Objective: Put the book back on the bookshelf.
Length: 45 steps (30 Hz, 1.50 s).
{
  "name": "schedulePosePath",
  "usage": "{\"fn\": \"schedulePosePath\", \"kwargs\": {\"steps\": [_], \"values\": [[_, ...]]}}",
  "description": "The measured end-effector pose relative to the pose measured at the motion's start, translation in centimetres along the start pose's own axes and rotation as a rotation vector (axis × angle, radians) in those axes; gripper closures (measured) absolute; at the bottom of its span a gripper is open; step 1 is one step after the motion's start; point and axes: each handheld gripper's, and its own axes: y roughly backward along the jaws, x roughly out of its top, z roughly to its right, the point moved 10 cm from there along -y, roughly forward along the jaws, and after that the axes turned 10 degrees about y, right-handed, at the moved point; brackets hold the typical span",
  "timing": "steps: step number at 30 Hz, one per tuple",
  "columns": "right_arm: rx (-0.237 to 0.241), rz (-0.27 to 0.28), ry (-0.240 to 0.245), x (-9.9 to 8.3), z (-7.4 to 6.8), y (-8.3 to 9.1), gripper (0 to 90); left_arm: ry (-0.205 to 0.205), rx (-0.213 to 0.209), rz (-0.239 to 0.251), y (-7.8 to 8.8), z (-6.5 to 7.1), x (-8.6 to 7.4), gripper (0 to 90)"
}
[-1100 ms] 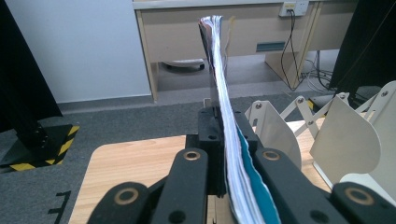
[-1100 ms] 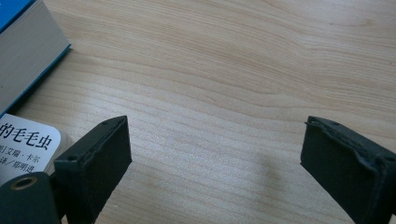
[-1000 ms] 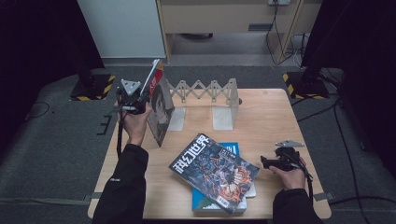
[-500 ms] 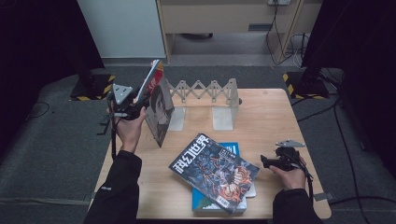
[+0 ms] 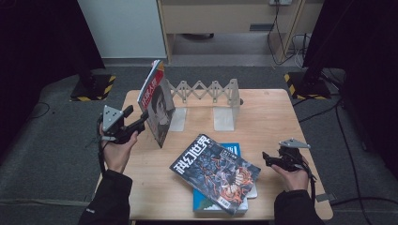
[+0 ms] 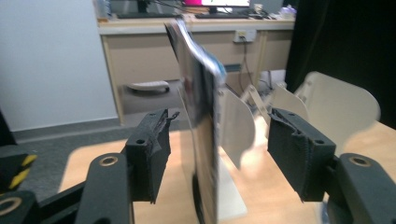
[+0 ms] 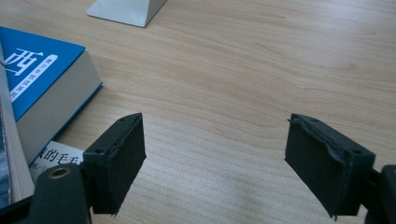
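The left gripper (image 5: pixel 141 118) has just been opening its jaws; the standing magazine (image 5: pixel 156 105) is between them, pads clear of it, at the tabletop's (image 5: pixel 272 112) far-left corner against the folding rack (image 5: pixel 209 93). The right gripper (image 5: pixel 267 158), jaws open but just narrowing on nothing, hovers near the right edge beside the stacked books (image 5: pixel 216 174).

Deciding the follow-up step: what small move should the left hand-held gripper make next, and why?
Probably draw the left hand-held gripper back from the upright red-topped magazine. Its jaws have just been opening and stand clear either side, while the magazine leans on the white accordion book rack.
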Motion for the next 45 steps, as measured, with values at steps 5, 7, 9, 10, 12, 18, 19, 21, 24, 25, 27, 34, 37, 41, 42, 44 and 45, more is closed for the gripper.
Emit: {"fn": "schedulePosePath", "kwargs": {"steps": [5,7,9,10,12,18,19,21,24,25,27,34,37,41,42,44,45], "values": [[0.007,0.034,0.016,0.5,-0.3,0.4,23.2,0.018,-0.046,-0.06,0.9,0.8,-3.4,34.0],[0.014,0.034,0.01,0.6,-0.6,0.5,23.4,0.033,-0.065,-0.1,1.1,1.2,-5.0,32.5],[0.007,0.05,0.027,0.8,-0.6,0.6,23.6,0.026,-0.084,-0.13,1.2,1.5,-6.4,32.4],[0.012,0.058,0.032,1.0,-0.7,0.7,23.8,0.021,-0.084,-0.146,1.2,1.6,-7.0,31.4],[0.022,0.072,0.041,1.2,-0.9,0.9,23.9,0.03,-0.1,-0.157,1.2,2.1,-7.9,30.4],[0.046,0.083,0.039,1.4,-1.8,1.3,23.5,0.037,-0.132,-0.22,0.8,3.1,-11.2,27.9],[0.051,0.085,0.046,1.5,-1.9,1.4,23.5,0.041,-0.135,-0.235,0.7,3.2,-11.8,27.6],[0.064,0.089,0.042,1.5,-2.3,1.6,23.9,0.062,-0.154,-0.263,0.6,3.5,-12.8,26.7],[0.075,0.1,0.042,1.7,-2.7,1.8,24.5,0.084,-0.186,-0.299,0.5,4.0,-13.9,26.2],[0.078,0.105,0.039,1.8,-2.8,1.9,24.6,0.084,-0.196,-0.307,0.5,4.2,-14.2,26.3],[0.084,0.11,0.044,1.8,-3.0,2.0,25.1,0.081,-0.216,-0.328,0.4,4.7,-14.8,26.3],[0.129,0.123,0.047,2.1,-4.6,2.8,29.0,0.109,-0.288,-0.383,-0.1,6.3,-16.6,26.3],[0.159,0.125,0.047,2.1,-5.5,3.1,31.5,0.12,-0.309,-0.415,-0.3,6.8,-17.3,26.0],[0.208,0.124,0.044,1.9,-6.9,3.2,32.0,0.145,-0.325,-0.433,-0.6,7.0,-17.7,26.0],[0.221,0.125,0.039,1.9,-7.3,3.2,32.5,0.164,-0.338,-0.437,-0.6,7.1,-17.8,26.1],[0.246,0.131,0.035,1.8,-8.1,3.2,33.4,0.194,-0.347,-0.451,-0.7,7.1,-18.1,26.1],[0.254,0.132,0.036,1.7,-8.5,3.2,34.1,0.196,-0.347,-0.463,-0.7,7.1,-18.3,26.1]]}}
